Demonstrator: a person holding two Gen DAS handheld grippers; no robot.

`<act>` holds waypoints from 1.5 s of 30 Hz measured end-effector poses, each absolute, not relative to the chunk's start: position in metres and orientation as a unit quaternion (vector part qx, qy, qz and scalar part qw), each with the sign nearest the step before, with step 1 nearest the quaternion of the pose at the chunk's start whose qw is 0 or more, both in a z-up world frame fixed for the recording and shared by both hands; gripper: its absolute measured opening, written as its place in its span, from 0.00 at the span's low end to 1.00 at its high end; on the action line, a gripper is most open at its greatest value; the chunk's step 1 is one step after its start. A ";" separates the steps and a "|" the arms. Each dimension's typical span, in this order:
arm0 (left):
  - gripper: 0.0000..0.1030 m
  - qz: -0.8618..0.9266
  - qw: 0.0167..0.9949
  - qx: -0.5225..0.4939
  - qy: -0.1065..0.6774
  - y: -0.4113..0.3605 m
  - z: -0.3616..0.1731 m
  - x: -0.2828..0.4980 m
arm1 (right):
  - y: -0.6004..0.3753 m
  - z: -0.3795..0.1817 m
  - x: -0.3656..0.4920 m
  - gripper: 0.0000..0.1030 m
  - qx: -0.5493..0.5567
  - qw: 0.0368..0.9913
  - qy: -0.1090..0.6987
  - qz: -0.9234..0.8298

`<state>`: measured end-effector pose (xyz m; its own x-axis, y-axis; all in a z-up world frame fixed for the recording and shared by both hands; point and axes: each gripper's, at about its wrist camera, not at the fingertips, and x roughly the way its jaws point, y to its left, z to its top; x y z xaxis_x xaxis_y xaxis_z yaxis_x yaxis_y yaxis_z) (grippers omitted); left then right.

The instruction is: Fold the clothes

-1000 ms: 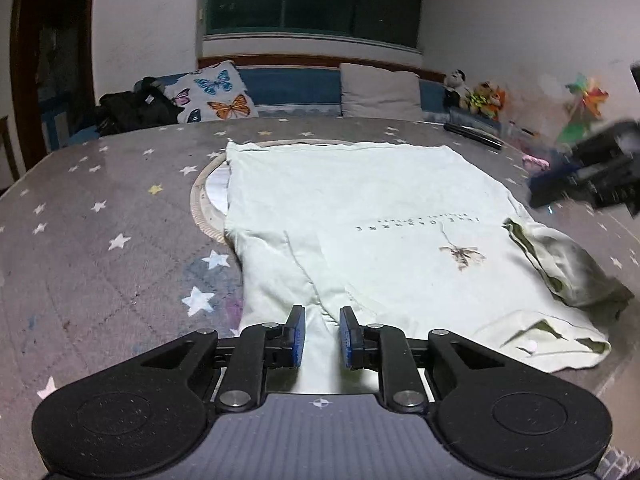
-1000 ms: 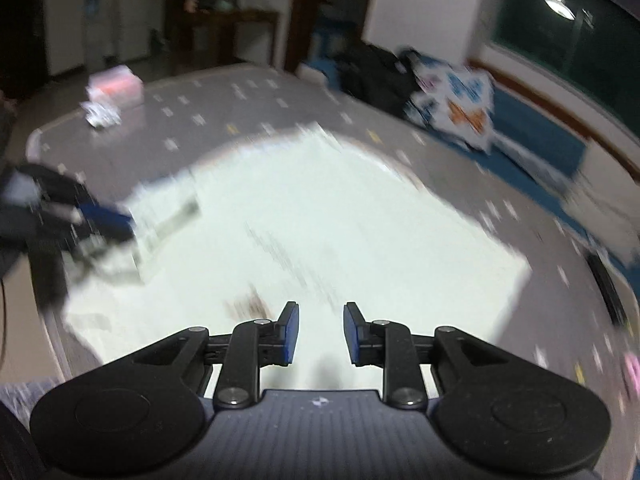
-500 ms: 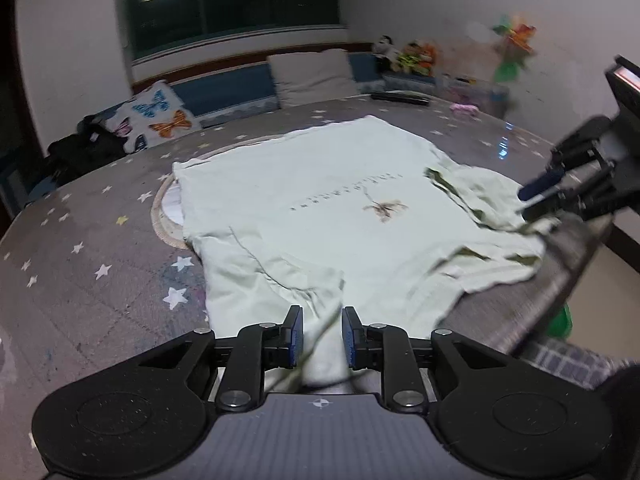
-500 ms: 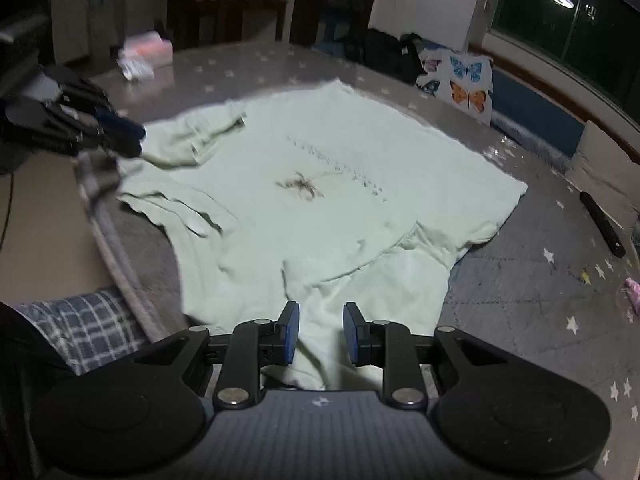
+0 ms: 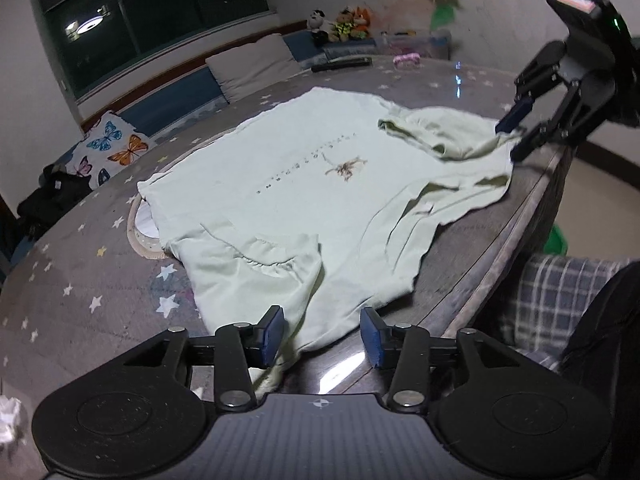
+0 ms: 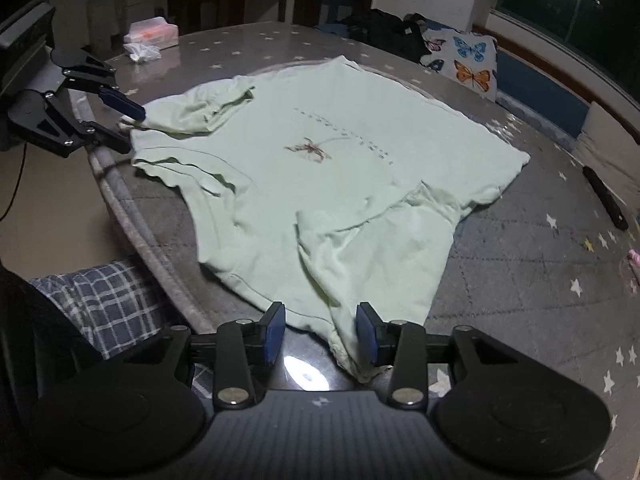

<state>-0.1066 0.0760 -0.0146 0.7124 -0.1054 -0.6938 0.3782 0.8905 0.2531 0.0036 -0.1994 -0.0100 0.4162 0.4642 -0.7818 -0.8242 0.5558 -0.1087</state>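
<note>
A pale green T-shirt [image 5: 296, 168] with a small brown print lies spread on the round star-patterned table [image 5: 80, 280]; it also shows in the right wrist view [image 6: 320, 168]. My left gripper [image 5: 322, 336] is open, its jaws on either side of one sleeve's edge at the table's near rim. My right gripper [image 6: 320, 330] is open over the other sleeve's edge. Each gripper shows in the other's view: the right one [image 5: 516, 132] and the left one [image 6: 124, 124], both open at the sleeve tips.
A black remote [image 6: 604, 196] lies on the table's far side. A tissue box [image 6: 152, 32] and crumpled tissue [image 6: 142, 52] sit at the far edge. Cushions [image 5: 256, 66] and soft toys [image 5: 340, 24] line the bench. My plaid-trousered leg [image 6: 104, 300] is at the table edge.
Both grippers were closed to a narrow gap over the sleeves; now both have opened wide. The sleeves lie on the table near the rim.
</note>
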 end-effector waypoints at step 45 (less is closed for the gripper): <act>0.03 -0.068 0.959 0.144 0.234 0.081 0.057 -0.166 | -0.229 0.055 -0.067 0.07 -0.215 0.866 0.253 0.374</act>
<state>-0.1657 0.0810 0.0568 0.8812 -0.0627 -0.4686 0.1975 0.9494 0.2443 -0.0672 -0.2293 0.0553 0.5926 0.5391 -0.5985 -0.7562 0.6283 -0.1829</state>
